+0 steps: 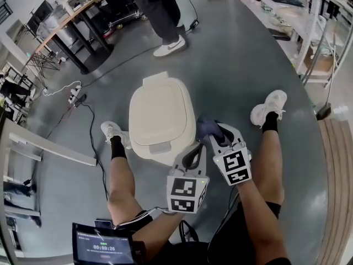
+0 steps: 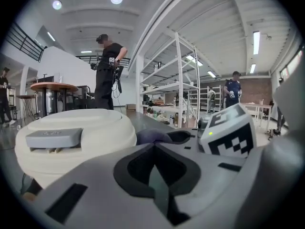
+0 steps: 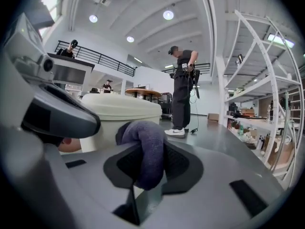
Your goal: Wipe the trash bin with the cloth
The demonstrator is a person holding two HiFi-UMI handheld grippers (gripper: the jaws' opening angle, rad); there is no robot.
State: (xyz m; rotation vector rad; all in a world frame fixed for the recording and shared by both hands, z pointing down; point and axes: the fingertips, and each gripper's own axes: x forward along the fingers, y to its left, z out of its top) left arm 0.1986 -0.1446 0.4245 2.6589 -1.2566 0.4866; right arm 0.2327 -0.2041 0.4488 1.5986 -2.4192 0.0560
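Observation:
A cream trash bin point(image 1: 161, 117) with a closed lid stands on the floor between the person's feet. My right gripper point(image 1: 216, 134) is shut on a dark purple-blue cloth point(image 1: 207, 128), which hangs beside the bin's right wall. In the right gripper view the cloth point(image 3: 143, 151) bulges out between the jaws, with the bin point(image 3: 119, 118) just behind it. My left gripper point(image 1: 194, 155) sits by the bin's near right corner, shut with nothing in it. From the left gripper view, the bin point(image 2: 71, 140) fills the left and the cloth point(image 2: 152, 137) lies beyond the jaws.
A person in dark clothes and white shoes point(image 1: 170, 47) stands beyond the bin. Tables point(image 1: 66, 26) and cables point(image 1: 83, 101) lie at the far left, white shelving point(image 1: 292, 15) at the far right. A wooden edge point(image 1: 336, 192) runs along the right. A timer screen point(image 1: 103, 247) shows at bottom.

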